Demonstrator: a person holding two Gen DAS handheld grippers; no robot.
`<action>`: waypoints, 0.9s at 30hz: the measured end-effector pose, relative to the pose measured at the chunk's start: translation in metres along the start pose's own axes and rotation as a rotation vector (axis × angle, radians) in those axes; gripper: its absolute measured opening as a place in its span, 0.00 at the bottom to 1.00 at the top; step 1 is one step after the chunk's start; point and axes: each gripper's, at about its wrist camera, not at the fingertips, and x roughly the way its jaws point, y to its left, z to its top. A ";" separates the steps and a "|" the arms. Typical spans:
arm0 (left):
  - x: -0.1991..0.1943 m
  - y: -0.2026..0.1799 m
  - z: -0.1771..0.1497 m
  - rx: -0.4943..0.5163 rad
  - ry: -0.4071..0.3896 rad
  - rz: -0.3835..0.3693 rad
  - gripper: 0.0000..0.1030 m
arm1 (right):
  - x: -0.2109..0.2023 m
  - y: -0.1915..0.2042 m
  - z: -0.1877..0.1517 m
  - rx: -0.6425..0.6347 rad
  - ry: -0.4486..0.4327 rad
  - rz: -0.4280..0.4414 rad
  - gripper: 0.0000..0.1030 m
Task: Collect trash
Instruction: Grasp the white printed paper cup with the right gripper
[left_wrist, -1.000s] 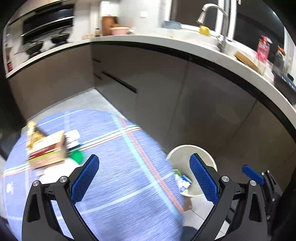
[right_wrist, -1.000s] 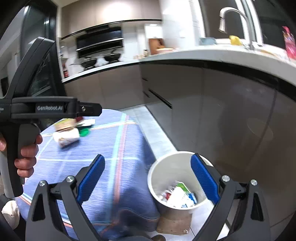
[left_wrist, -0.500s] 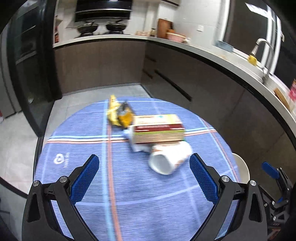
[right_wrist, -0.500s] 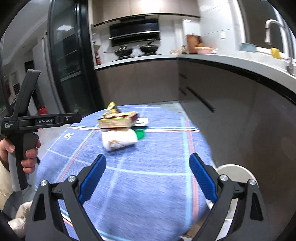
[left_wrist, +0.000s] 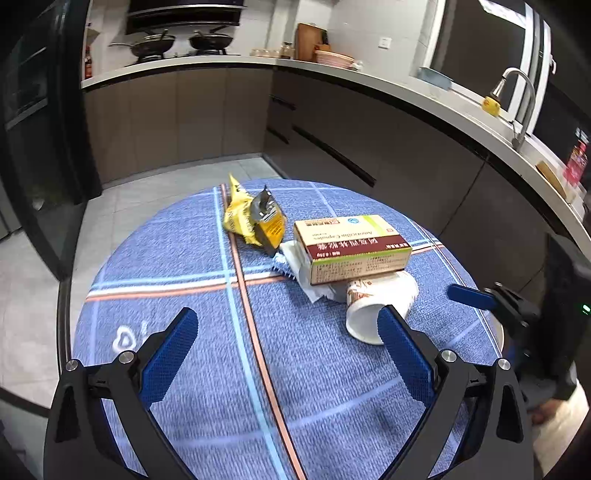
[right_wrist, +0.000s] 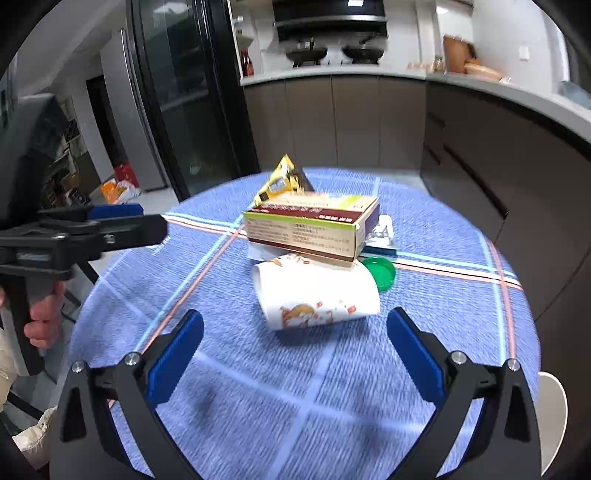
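— Where's the trash?
— At my 12 o'clock on the round table (left_wrist: 177, 258): a box (right_wrist: 314, 229) resting on a tipped paper cup (right_wrist: 317, 295), yellow wrapper (left_wrist: 251, 221) behind, green lid (right_wrist: 380, 271) at 2
— Grippers?
— Left gripper (left_wrist: 288, 350) and right gripper (right_wrist: 295, 347) both gape wide, right just opened further, nothing between

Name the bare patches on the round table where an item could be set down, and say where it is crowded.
Free: the blue tablecloth left of the yellow wrapper, and the near stretch before the tipped paper cup. Crowded: the middle, where the box lies on cup, tissue and green lid.
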 end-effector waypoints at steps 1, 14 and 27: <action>0.003 0.000 0.002 0.010 -0.002 -0.004 0.91 | 0.007 -0.004 0.003 -0.004 0.015 0.001 0.97; 0.061 -0.004 0.029 0.042 0.060 -0.077 0.92 | 0.050 -0.018 0.007 -0.053 0.119 0.083 0.77; 0.088 -0.030 0.040 0.083 0.081 -0.119 0.90 | -0.013 -0.035 -0.043 0.026 0.085 -0.001 0.77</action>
